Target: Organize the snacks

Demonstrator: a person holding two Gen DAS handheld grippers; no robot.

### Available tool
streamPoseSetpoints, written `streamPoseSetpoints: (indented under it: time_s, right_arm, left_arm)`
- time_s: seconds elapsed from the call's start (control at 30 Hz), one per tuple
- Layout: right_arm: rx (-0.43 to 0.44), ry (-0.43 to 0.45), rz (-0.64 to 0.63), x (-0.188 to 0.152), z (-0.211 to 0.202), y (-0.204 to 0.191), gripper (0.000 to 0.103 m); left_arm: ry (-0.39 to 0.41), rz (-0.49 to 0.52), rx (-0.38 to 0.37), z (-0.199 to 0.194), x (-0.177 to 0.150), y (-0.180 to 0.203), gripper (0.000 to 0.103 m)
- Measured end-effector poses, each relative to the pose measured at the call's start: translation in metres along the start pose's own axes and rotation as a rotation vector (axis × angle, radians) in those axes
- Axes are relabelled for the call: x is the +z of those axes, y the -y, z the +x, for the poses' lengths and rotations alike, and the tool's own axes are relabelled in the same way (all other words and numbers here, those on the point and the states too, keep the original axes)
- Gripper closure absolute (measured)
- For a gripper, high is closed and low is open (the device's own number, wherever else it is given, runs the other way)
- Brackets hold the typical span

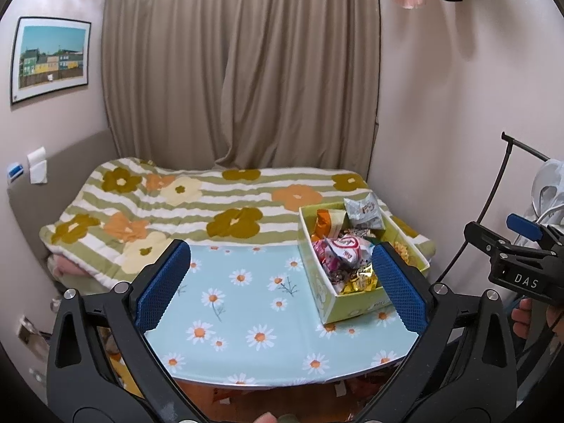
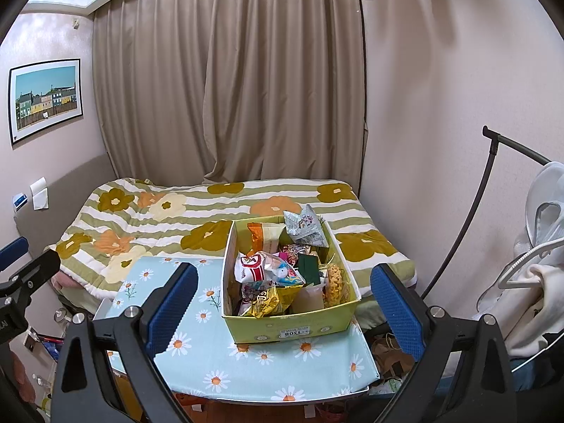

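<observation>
A yellow-green cardboard box (image 2: 292,331) full of mixed snack packets (image 2: 271,271) stands on the right part of a small table with a light blue daisy cloth (image 2: 246,366). A grey foil packet (image 2: 305,227) sticks up at its far end. The box also shows in the left wrist view (image 1: 352,305), with a red and white packet (image 1: 347,248) on top. My left gripper (image 1: 282,275) is open and empty above the table's left and middle. My right gripper (image 2: 283,289) is open and empty, its jaws either side of the box, held back from it.
Behind the table lies a bed with a flower-patterned quilt (image 2: 158,218) and a beige curtain (image 2: 229,88). A black rack (image 2: 490,183) with white clothes (image 2: 539,282) stands at the right. Clutter lies on the floor under the table (image 2: 387,359).
</observation>
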State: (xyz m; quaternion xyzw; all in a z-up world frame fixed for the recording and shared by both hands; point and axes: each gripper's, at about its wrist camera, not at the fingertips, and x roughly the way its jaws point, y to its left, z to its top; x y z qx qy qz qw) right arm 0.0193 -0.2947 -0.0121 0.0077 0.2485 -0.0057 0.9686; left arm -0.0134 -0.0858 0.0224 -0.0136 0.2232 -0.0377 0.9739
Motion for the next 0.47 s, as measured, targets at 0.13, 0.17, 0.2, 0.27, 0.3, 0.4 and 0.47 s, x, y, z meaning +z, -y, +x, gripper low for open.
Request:
streamPoseSetpoints:
  time_s: [0.13, 0.17, 0.2, 0.27, 0.3, 0.4, 0.47]
  right_arm:
    - [-0.002, 0.0, 0.001, -0.0007, 0.0011, -0.0013, 0.005]
    - [-0.001, -0.003, 0.0, -0.0008, 0.0014, -0.0016, 0.005]
    - [-0.001, -0.004, 0.002, -0.0011, 0.0017, -0.0018, 0.005]
    - [-0.002, -0.008, 0.004, -0.0013, 0.0038, -0.002, 0.005]
    - [-0.002, -0.01, 0.005, -0.0017, 0.0038, -0.0014, 0.005]
    - [-0.002, -0.016, 0.004, -0.0018, 0.0074, -0.0009, 0.005]
    - [0.0, -0.023, 0.003, -0.0019, 0.0102, -0.001, 0.005]
  left_arm:
    - [0.032, 0.016, 0.044, -0.002, -0.0015, 0.0026, 0.001]
    - [0.038, 0.02, 0.063, -0.0023, -0.0019, 0.0033, 0.001]
    - [0.045, 0.024, 0.076, -0.0025, -0.002, 0.0037, 0.001]
    - [0.056, 0.031, 0.081, -0.0027, -0.0021, 0.0051, 0.001]
    - [0.061, 0.028, 0.077, -0.0025, -0.0027, 0.0048, 0.001]
    - [0.068, 0.026, 0.075, -0.0008, -0.0036, 0.0028, 0.001]
    - [0.065, 0.024, 0.082, 0.0027, -0.0036, 0.0014, 0.001]
